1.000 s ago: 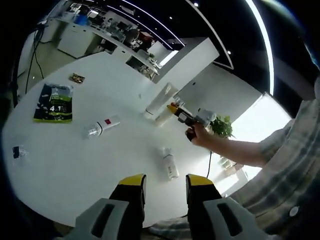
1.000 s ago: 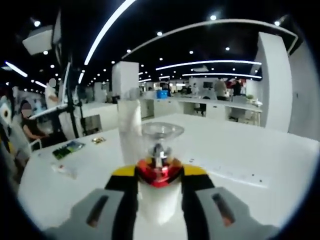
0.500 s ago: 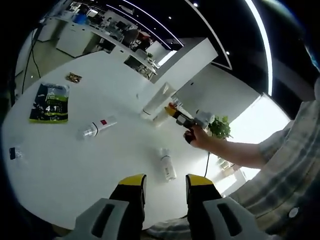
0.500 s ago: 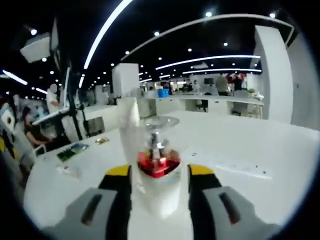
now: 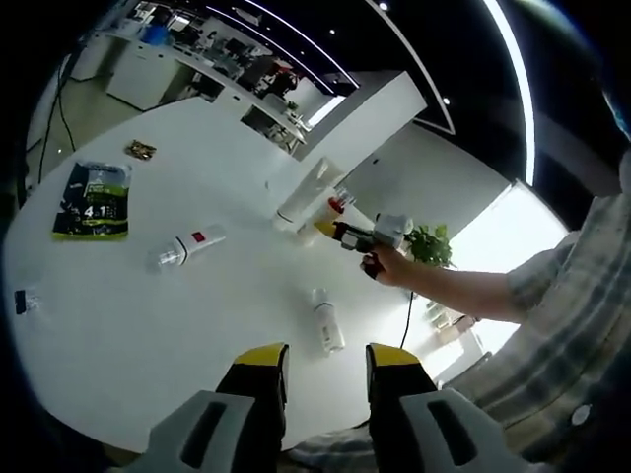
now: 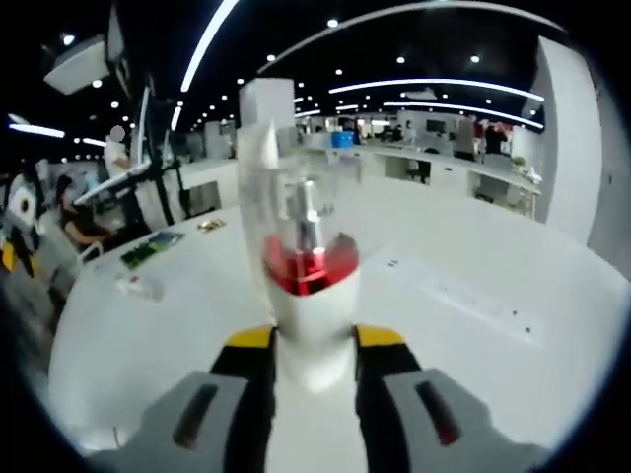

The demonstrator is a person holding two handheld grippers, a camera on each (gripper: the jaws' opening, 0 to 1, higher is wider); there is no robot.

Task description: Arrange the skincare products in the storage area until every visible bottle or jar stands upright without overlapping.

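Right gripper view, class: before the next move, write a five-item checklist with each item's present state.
1. Red-collared bottle upright on table: ok.
2. Right gripper clear of that bottle: not ok, jaws flank its base.
3. Tall white tube beside it upright: ok.
4. Red-labelled bottle upright: not ok, lying down.
5. Small white bottle upright: not ok, lying down; left gripper open above the table.
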